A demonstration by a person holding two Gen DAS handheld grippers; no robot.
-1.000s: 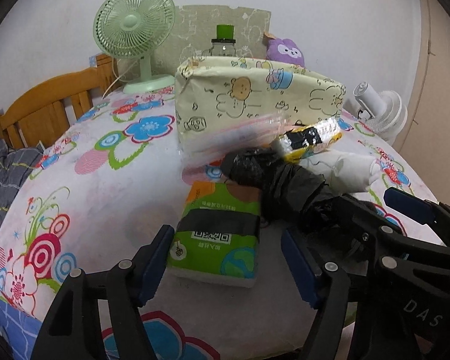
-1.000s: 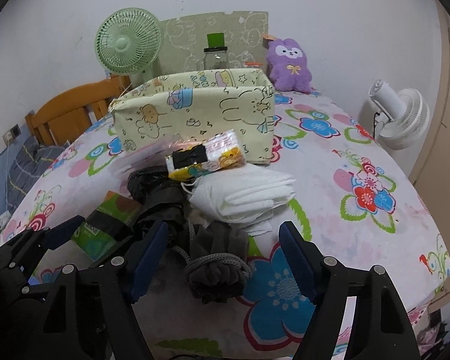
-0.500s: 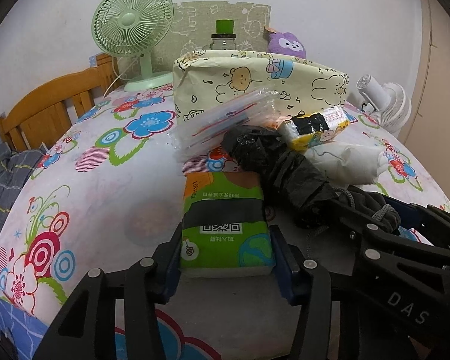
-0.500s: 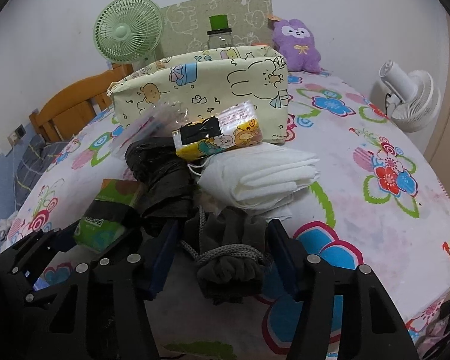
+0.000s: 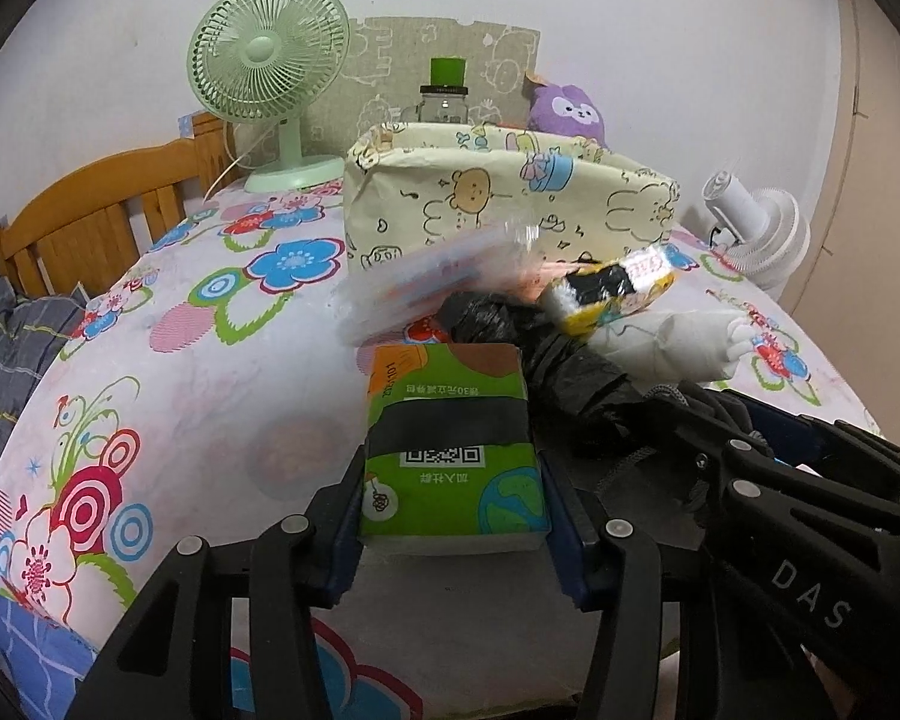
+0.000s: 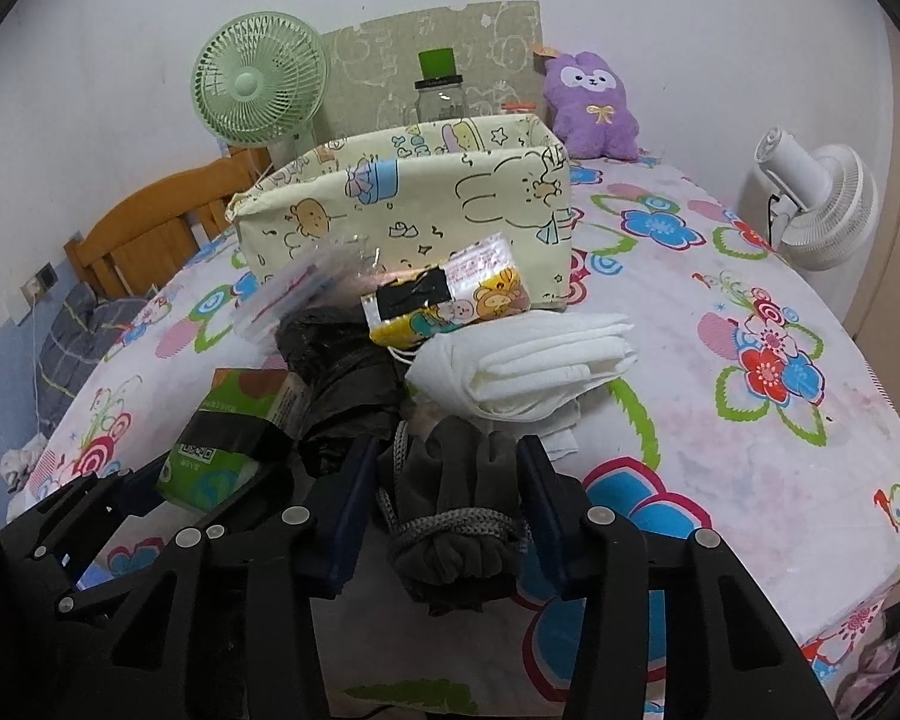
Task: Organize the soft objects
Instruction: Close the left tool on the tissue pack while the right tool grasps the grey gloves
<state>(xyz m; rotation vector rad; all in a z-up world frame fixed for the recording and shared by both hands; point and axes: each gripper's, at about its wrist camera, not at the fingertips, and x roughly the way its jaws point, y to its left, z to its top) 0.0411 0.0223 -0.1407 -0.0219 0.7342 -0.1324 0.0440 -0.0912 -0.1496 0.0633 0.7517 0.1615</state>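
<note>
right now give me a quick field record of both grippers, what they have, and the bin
left gripper: shut on green tissue pack, pack on the table
right gripper: jaws closing, pads against grey bundle tied with cord
bin: cartoon-print fabric, upright behind the pile, contents hidden
still loose: black bag, white cloth, yellow pack, clear pouch
table: floral cover

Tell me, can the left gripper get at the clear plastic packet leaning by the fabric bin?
Probably not right now: the left gripper has its jaws clamped on the green tissue pack, which sits between it and the clear packet.
</note>
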